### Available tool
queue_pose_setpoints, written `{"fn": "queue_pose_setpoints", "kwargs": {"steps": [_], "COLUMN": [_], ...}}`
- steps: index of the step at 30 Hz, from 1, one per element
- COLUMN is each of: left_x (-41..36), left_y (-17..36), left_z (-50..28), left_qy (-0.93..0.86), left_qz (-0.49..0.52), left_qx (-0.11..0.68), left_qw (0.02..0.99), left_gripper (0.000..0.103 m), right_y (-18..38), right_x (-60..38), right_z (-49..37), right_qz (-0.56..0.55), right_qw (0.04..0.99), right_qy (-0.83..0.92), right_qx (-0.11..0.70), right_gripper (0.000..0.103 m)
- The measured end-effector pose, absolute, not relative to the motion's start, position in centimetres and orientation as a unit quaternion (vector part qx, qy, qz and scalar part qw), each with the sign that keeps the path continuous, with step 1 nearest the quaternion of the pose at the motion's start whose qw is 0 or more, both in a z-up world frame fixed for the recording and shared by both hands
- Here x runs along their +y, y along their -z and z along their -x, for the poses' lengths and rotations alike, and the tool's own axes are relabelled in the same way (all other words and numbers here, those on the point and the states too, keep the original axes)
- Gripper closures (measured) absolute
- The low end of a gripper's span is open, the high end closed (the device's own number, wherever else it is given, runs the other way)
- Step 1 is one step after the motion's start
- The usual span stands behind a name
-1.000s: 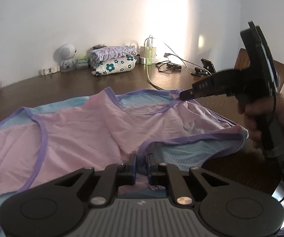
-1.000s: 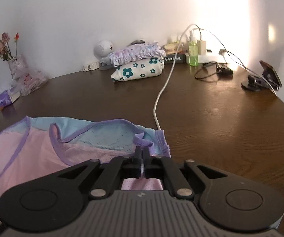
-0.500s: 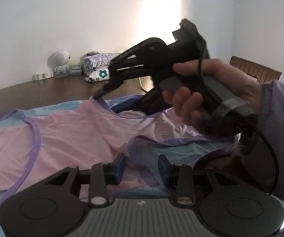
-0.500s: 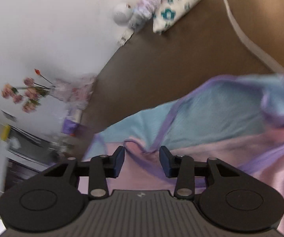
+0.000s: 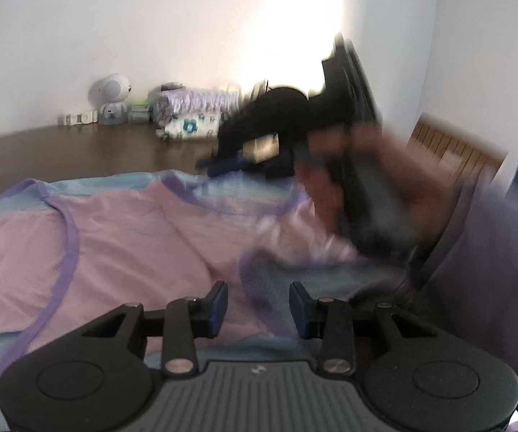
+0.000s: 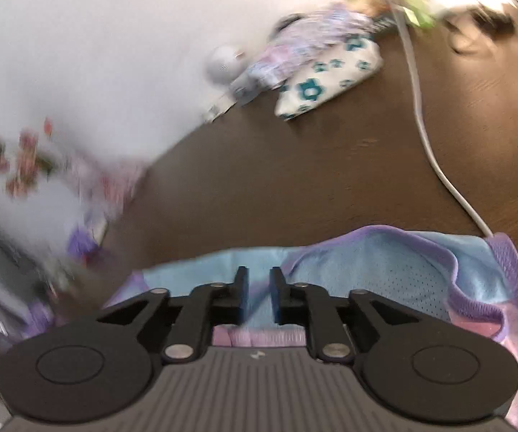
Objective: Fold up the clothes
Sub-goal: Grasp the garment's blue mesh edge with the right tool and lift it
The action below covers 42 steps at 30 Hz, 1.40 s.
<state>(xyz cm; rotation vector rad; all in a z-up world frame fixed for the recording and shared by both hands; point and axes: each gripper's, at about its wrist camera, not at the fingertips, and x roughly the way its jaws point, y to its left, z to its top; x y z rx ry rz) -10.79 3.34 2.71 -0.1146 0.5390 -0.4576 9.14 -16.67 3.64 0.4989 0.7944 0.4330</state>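
A pink and light-blue mesh vest with purple trim (image 5: 122, 237) lies spread on the dark wooden table (image 5: 79, 151). My left gripper (image 5: 258, 302) is open and empty just above the vest's near armhole. My right gripper (image 6: 258, 288) is open with a narrow gap, empty, over the vest's blue edge (image 6: 367, 266). In the left wrist view the right gripper (image 5: 223, 165) shows blurred, held in a hand above the vest's far side.
Folded floral clothes (image 5: 190, 118) (image 6: 327, 72) are stacked at the back by the wall, next to a small white camera (image 5: 111, 100). A white cable (image 6: 421, 108) runs across the table. A flower vase (image 6: 25, 158) stands at the left. A wooden chair (image 5: 449, 151) is at the right.
Both grippers have let go of the vest and opened. The right gripper swung left across the vest and then narrowed its jaws; the left gripper has pulled back slightly.
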Motion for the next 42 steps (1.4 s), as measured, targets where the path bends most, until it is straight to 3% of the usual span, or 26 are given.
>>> {"fn": "queue_pose_setpoints", "kwargs": {"steps": [1,2,5,6,7,8,11,14,16,20,22,24,29,31,32,34,36,38,39,40,41,42], "left_x": [4.6,5.4,6.2,6.4,6.6,6.7,6.3,5.3,4.8,5.4,5.5,5.5,5.5,5.5,5.4,5.4,5.3,5.3,5.3,5.3,5.3,5.2], "left_y": [-3.3,-3.7,-2.6,-1.9,-1.5,-1.2,-0.9,-0.8,-0.7,-0.9,-0.9,-0.9,-1.0,-1.0,-1.0,-1.0,-1.0,-1.0,-1.0,-1.0,-1.0,-1.0], "left_z": [10.7,10.5,8.7,7.9,7.5,7.2,6.9,7.0,7.2,7.5,7.6,7.6,7.5,7.4,7.4,7.4,7.4,7.3,7.3,7.3,7.3,7.3], "left_qy": [0.212,0.194,0.136,0.129,0.123,0.12,0.128,0.136,0.139,0.145,0.147,0.148,0.15,0.15,0.15,0.149,0.149,0.15,0.15,0.15,0.149,0.149], "left_qz": [0.073,0.078,0.032,0.031,0.034,0.039,0.023,-0.01,-0.024,-0.015,-0.016,-0.016,-0.017,-0.018,-0.018,-0.018,-0.018,-0.017,-0.017,-0.017,-0.017,-0.017], "left_qx": [0.248,0.238,0.245,0.262,0.275,0.284,0.293,0.296,0.297,0.297,0.297,0.297,0.299,0.299,0.299,0.299,0.299,0.299,0.299,0.299,0.299,0.299], "left_qw": [0.942,0.949,0.959,0.956,0.953,0.951,0.947,0.946,0.944,0.944,0.943,0.943,0.942,0.942,0.942,0.942,0.942,0.942,0.942,0.942,0.942,0.942], "left_gripper": [0.055,0.052,0.059,0.062,0.063,0.066,0.062,0.05,0.046,0.044,0.043,0.042,0.04,0.04,0.04,0.04,0.039,0.039,0.039,0.039,0.039,0.039], "right_y": [-3.9,-4.1,-3.7,-3.4,-3.1,-3.0,-3.8,-4.0,-3.4,-2.6,-3.0,-3.2,-1.8,-2.3,-2.6,-3.0,-3.4,-3.8,-4.0,-3.7,-3.5,-3.2], "right_x": [-16.3,-15.8,-14.5,-14.0,-13.5,-13.0,-12.7,-13.2,-14.1,-16.1,-17.3,-18.4,-16.6,-15.6,-15.2,-15.2,-16.3,-16.6,-16.3,-15.3,-14.4,-13.7], "right_z": [-9.0,-9.0,-9.9,-9.8,-9.7,-9.7,-8.8,-9.0,-9.3,-10.9,-10.5,-9.8,-10.5,-9.9,-9.4,-8.8,-8.3,-7.7,-7.5,-7.4,-7.4,-7.3], "right_qz": [-0.219,-0.2,-0.195,-0.19,-0.183,-0.17,-0.158,-0.149,-0.169,-0.229,-0.261,-0.287,-0.239,-0.199,-0.164,-0.125,-0.154,-0.186,-0.18,-0.153,-0.127,-0.107], "right_qw": [0.877,0.884,0.868,0.867,0.868,0.875,0.903,0.929,0.933,0.915,0.903,0.888,0.876,0.888,0.909,0.932,0.932,0.919,0.915,0.913,0.911,0.911], "right_qy": [-0.202,-0.198,-0.222,-0.227,-0.232,-0.232,-0.224,-0.198,-0.188,-0.163,-0.168,-0.202,-0.231,-0.244,-0.215,-0.164,-0.156,-0.211,-0.231,-0.24,-0.247,-0.241], "right_qx": [0.376,0.374,0.399,0.4,0.4,0.39,0.331,0.276,0.256,0.29,0.297,0.296,0.349,0.335,0.319,0.297,0.287,0.276,0.277,0.292,0.306,0.316], "right_gripper": [0.067,0.064,0.066,0.075,0.094,0.099,0.1,0.101,0.098,0.092,0.076,0.069,0.072,0.096,0.097,0.097,0.095,0.081,0.059,0.054,0.057,0.072]}}
